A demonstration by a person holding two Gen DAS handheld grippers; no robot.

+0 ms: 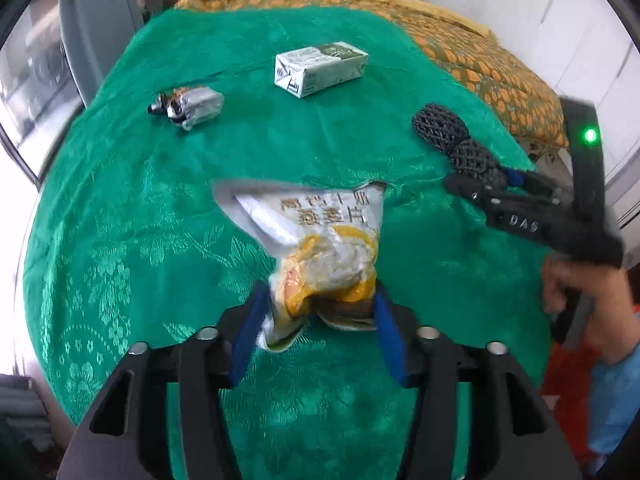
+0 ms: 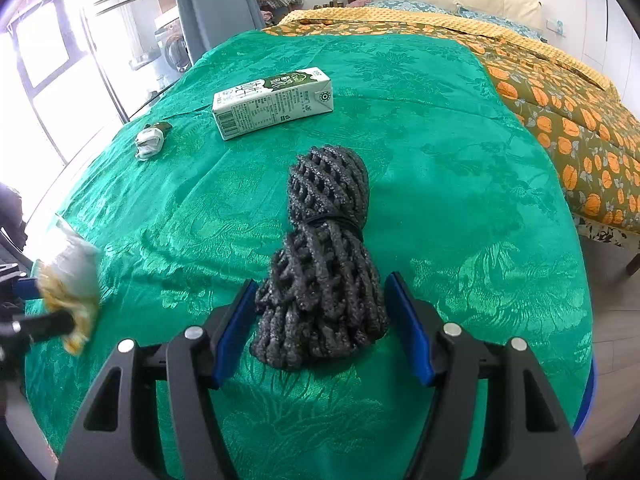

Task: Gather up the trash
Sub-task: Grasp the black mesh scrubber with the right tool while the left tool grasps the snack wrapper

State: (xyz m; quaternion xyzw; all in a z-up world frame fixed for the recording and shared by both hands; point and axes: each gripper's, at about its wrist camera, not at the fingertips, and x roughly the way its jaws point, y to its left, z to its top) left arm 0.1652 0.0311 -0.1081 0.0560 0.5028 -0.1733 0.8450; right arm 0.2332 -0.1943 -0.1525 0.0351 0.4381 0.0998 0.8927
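Observation:
My left gripper (image 1: 318, 316) is shut on a crumpled white and yellow snack wrapper (image 1: 320, 248), both blue pads against its lower end. The wrapper is blurred and raised over the green cloth (image 1: 120, 200). In the right wrist view it shows at the far left edge (image 2: 68, 280). My right gripper (image 2: 320, 312) is shut on a black foam net (image 2: 324, 240) tied at its middle, which sticks out ahead of the fingers (image 1: 452, 136). A white and green milk carton (image 2: 272, 102) lies on its side further back. Left of it lies a small crumpled silver wrapper (image 1: 188, 106).
The green cloth covers a round table (image 2: 460, 160). A bed with an orange-patterned quilt (image 2: 560, 120) stands behind and to the right. A grey curtain (image 2: 212, 0) and a bright window are at the back left. A person's hand (image 1: 576, 292) holds the right gripper's handle.

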